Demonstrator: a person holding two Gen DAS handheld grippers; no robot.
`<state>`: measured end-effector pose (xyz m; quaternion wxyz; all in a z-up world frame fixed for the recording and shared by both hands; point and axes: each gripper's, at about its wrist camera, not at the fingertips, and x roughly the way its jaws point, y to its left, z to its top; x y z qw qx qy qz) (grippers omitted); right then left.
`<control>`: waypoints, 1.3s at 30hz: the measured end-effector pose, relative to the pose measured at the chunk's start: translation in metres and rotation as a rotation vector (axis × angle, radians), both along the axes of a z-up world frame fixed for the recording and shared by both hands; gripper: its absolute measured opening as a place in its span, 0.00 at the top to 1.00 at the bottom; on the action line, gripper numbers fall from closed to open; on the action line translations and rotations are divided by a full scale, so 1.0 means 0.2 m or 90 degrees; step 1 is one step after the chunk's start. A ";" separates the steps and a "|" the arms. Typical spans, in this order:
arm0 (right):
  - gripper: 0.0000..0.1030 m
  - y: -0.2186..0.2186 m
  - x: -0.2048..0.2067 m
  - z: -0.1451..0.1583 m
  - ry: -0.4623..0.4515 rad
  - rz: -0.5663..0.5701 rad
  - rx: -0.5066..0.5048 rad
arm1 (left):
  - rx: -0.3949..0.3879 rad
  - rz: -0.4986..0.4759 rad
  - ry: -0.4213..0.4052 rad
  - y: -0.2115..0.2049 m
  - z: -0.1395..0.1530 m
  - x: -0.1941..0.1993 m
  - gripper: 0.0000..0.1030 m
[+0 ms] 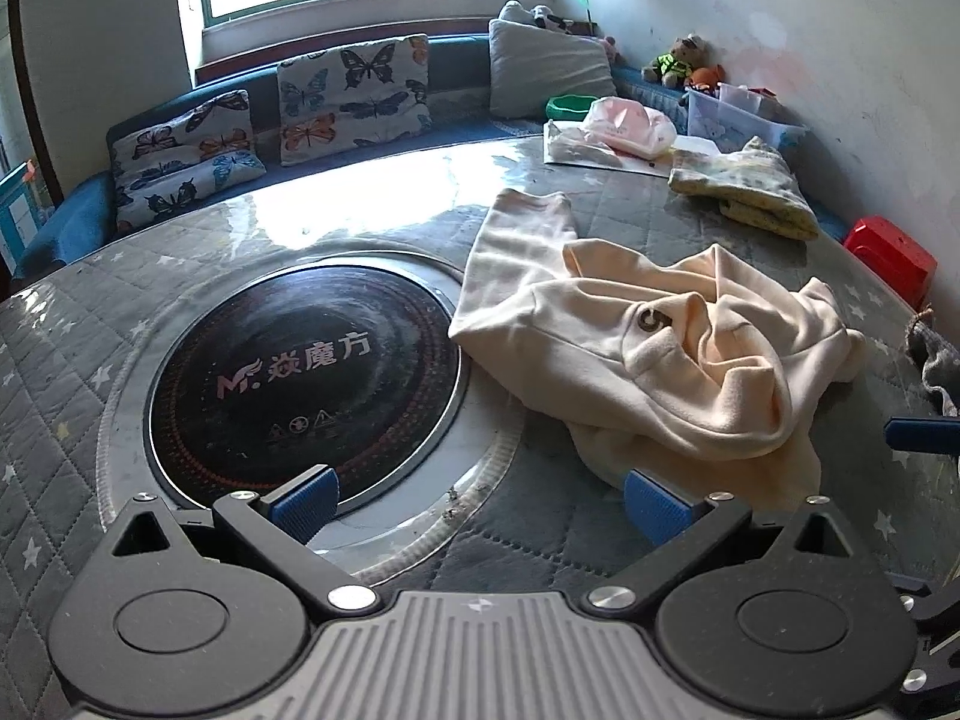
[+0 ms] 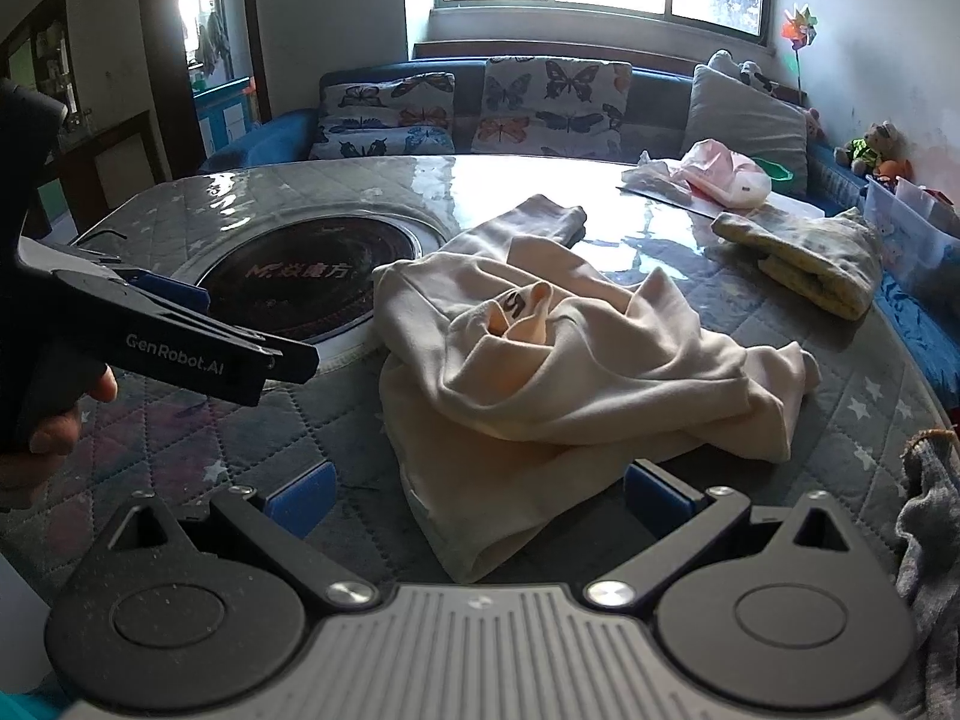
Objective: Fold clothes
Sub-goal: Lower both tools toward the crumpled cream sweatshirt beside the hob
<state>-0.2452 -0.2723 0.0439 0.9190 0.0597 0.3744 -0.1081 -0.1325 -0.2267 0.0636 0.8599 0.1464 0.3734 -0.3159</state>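
A crumpled cream garment [image 1: 660,354] lies on the quilted grey table [image 1: 72,360], just right of the round black cooktop [image 1: 300,378]. Seen from the right wrist, the same cream garment [image 2: 564,360] spreads in front of my right gripper [image 2: 480,507], whose blue pads stand wide apart over the cloth's near edge. My left gripper [image 1: 480,507] is open too, hovering over the table with its right pad close to the garment's near corner. It appears again as the left gripper [image 2: 174,306] held by a hand [image 2: 54,426] at the left of the right wrist view.
A folded yellow-green cloth [image 1: 750,192] and a pink bag [image 1: 630,126] sit at the table's far right. Grey cloth [image 2: 930,540] lies at the near right edge. Behind the table are a blue sofa with butterfly cushions [image 1: 354,96], a clear bin [image 1: 738,120] and a red stool [image 1: 894,258].
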 end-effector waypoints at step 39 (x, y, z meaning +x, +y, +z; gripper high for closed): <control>0.01 -0.14 0.11 -0.02 0.017 -0.032 0.018 | 0.025 -0.014 0.028 -0.21 0.01 0.17 0.00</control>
